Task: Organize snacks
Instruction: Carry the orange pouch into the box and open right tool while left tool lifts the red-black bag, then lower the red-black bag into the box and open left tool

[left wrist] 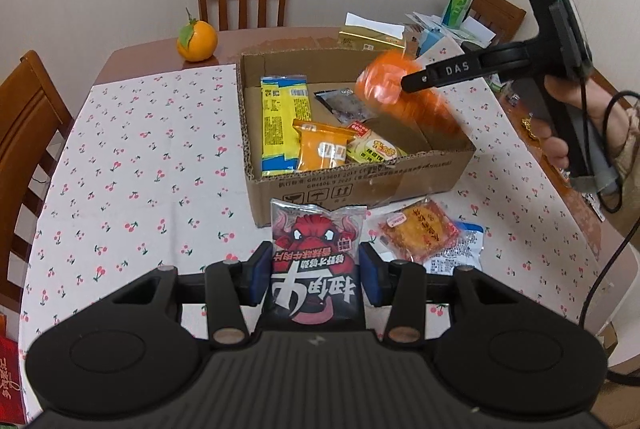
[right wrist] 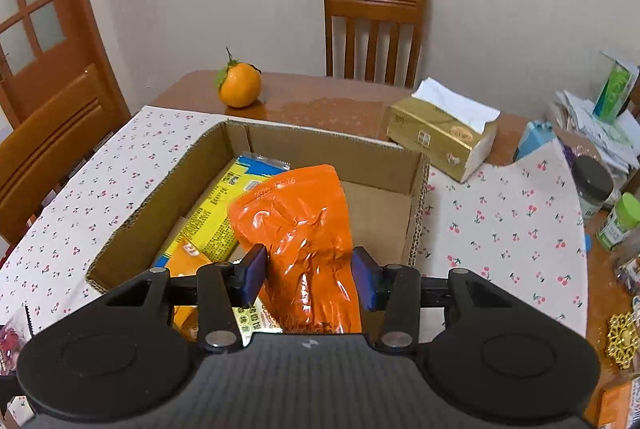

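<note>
My left gripper point(left wrist: 315, 275) is shut on a black snack packet with a red bull face point(left wrist: 316, 249), held above the cloth just in front of the cardboard box point(left wrist: 360, 185). In the right wrist view my right gripper point(right wrist: 309, 279) is shut on a crinkled orange packet point(right wrist: 304, 225), which hangs over the open box point(right wrist: 320, 145). From the left wrist view that orange packet point(left wrist: 384, 85) looks blurred at the right gripper's tip, above the box's right half. Inside lie a yellow-and-blue packet point(left wrist: 282, 125), a small orange packet point(left wrist: 322, 147), a yellow one point(left wrist: 374, 149) and a dark one point(left wrist: 344, 103).
On the cherry-print cloth right of my left gripper lie a clear packet with an orange cake point(left wrist: 420, 229) and a blue-white packet point(left wrist: 460, 253). An orange fruit point(right wrist: 239, 85), a gold tissue box point(right wrist: 440, 137) and jars point(right wrist: 592, 185) stand around. Wooden chairs point(right wrist: 374, 29) ring the table.
</note>
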`<state>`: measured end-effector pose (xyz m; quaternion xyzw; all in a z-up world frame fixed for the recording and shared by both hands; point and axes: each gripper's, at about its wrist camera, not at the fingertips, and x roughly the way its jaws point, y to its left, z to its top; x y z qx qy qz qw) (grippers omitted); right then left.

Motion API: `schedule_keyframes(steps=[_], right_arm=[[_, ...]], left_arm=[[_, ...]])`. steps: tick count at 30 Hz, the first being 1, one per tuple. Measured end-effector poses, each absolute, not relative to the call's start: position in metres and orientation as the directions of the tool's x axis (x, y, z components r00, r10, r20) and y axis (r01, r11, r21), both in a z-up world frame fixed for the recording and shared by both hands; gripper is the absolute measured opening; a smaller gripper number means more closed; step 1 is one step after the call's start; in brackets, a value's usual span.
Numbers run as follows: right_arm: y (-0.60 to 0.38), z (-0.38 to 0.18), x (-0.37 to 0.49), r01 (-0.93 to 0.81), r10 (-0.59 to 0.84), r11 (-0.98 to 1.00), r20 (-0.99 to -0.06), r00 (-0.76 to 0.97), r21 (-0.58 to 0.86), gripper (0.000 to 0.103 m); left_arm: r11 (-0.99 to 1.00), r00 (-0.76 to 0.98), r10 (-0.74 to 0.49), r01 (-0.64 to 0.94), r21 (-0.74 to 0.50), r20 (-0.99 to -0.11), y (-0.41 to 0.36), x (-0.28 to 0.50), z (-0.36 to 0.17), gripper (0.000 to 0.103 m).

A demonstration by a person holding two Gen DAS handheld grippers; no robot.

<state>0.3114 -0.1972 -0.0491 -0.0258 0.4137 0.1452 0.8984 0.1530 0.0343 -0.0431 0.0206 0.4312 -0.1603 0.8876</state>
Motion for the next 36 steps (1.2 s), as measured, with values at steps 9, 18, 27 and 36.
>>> schedule_keyframes(steps=[9,18,27,36], right_arm=[[-0.208,-0.038,0.273,-0.247,0.207,0.968,-0.708,0.675,0.048,0.103],[-0.206,-0.043,0.220,-0.219,0.152,0.976,-0.727,0.670,0.002,0.103],[-0.204,-0.058,0.178,-0.210,0.088,0.975,-0.753,0.652,-0.068,0.103],[-0.212,-0.069,0.159,-0.164,0.062,0.985,-0.778,0.626,-0.054,0.103]], left_arm=[[0.931,0.574,-0.296,0.352,-0.096,-0.763,0.023,0.168,-0.036,0.044],[0.903,0.569,-0.344,0.419,-0.096,-0.747,0.003,0.199,-0.021,0.044],[0.866,0.552,-0.388,0.493,-0.087,-0.738,-0.040,0.256,-0.013,0.044],[0.837,0.515,-0.383,0.545,-0.052,-0.766,-0.101,0.329,-0.033,0.044]])
